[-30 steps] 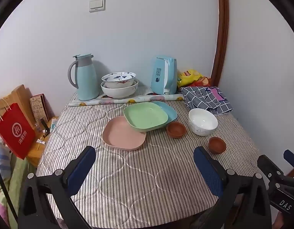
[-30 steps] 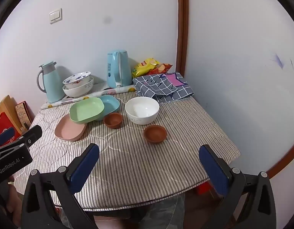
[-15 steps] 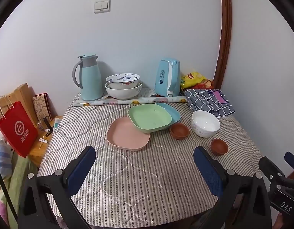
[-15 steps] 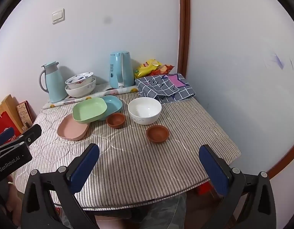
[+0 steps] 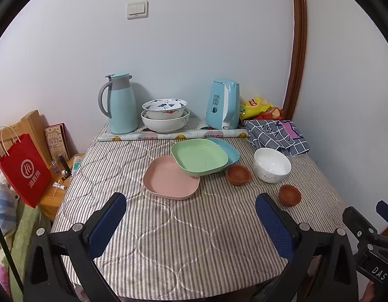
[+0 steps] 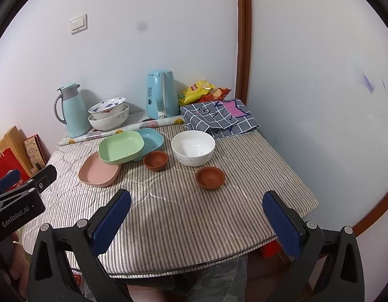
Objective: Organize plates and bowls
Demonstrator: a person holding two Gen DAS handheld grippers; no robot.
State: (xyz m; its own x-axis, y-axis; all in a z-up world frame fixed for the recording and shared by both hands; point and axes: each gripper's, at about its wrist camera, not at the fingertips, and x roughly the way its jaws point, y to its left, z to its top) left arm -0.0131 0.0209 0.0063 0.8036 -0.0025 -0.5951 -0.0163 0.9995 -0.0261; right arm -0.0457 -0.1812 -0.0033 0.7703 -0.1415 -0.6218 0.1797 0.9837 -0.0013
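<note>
The left tongs (image 5: 190, 216), marked "GenRobot.AI" in the right wrist view, and the right tongs (image 6: 196, 214), marked "DAS", both hang spread wide and empty over the striped cloth worktop (image 5: 183, 239). Mid-worktop, the square pale-green plastic plate (image 5: 199, 156) overlaps the square pink plate (image 5: 170, 179) and blue plate (image 5: 230, 151), with two small brown clay bowls (image 6: 155, 160) and a white ceramic bowl (image 6: 193, 148) to their right.

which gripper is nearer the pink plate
Left. The left gripper hangs just short of the pink plate; the right gripper is off to the plate's right.
</note>
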